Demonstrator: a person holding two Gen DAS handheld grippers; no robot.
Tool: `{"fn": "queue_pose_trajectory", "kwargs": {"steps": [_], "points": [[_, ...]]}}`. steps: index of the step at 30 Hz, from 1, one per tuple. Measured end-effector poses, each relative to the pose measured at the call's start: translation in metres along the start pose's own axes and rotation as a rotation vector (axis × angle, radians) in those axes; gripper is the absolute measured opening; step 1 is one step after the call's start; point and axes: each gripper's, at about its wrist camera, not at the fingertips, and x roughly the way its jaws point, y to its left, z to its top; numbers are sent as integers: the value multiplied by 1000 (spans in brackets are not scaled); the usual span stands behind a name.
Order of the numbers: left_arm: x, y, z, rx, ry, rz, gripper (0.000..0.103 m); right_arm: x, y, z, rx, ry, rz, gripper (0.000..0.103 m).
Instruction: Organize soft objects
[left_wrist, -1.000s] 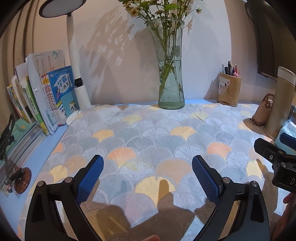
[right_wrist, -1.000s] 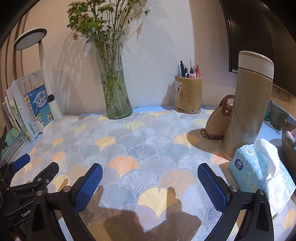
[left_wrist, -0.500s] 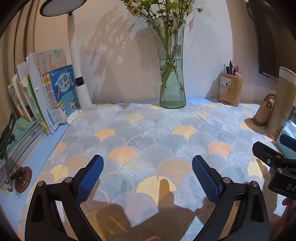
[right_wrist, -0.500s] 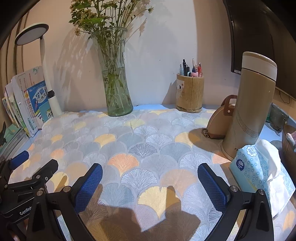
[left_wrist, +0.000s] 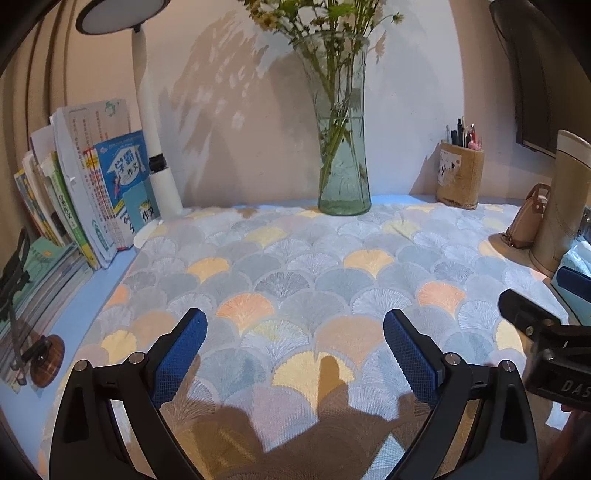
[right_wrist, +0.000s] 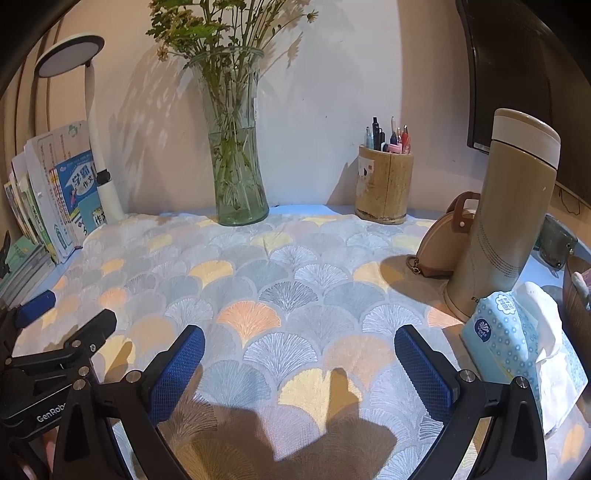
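A fan-patterned cloth (left_wrist: 295, 258) in grey, yellow and orange lies spread flat over the desk, also wide across the right wrist view (right_wrist: 295, 266). My left gripper (left_wrist: 294, 317) hovers open over the cloth's near part with nothing between its blue pads. Beside it, my right gripper (right_wrist: 299, 332) is open and empty too, above the same cloth. Each gripper shows at the edge of the other's view: the right gripper (left_wrist: 535, 314) and the left gripper (right_wrist: 55, 332). A blue dotted tissue pack (right_wrist: 506, 332) with a white tissue sticking out lies on the cloth's right edge.
A glass vase (right_wrist: 236, 166) of flowers stands at the back centre, with a bamboo pen holder (right_wrist: 384, 184) to its right. A tan flask (right_wrist: 506, 221) and a small brown purse (right_wrist: 443, 240) stand right. Books (left_wrist: 92, 184) and a white lamp (left_wrist: 155, 147) line the left.
The right wrist view has drifted slightly, so the vase and flask sit a little further right. Both grippers stay open; the cloth has not moved.
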Motion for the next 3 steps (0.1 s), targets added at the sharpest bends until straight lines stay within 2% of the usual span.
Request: {"fn": "queue_pose_trajectory", "kwargs": {"steps": [3], "points": [[-1,-1,0,3,-5,-10,96,0,3,0,-16,-1,-8,103]]}}
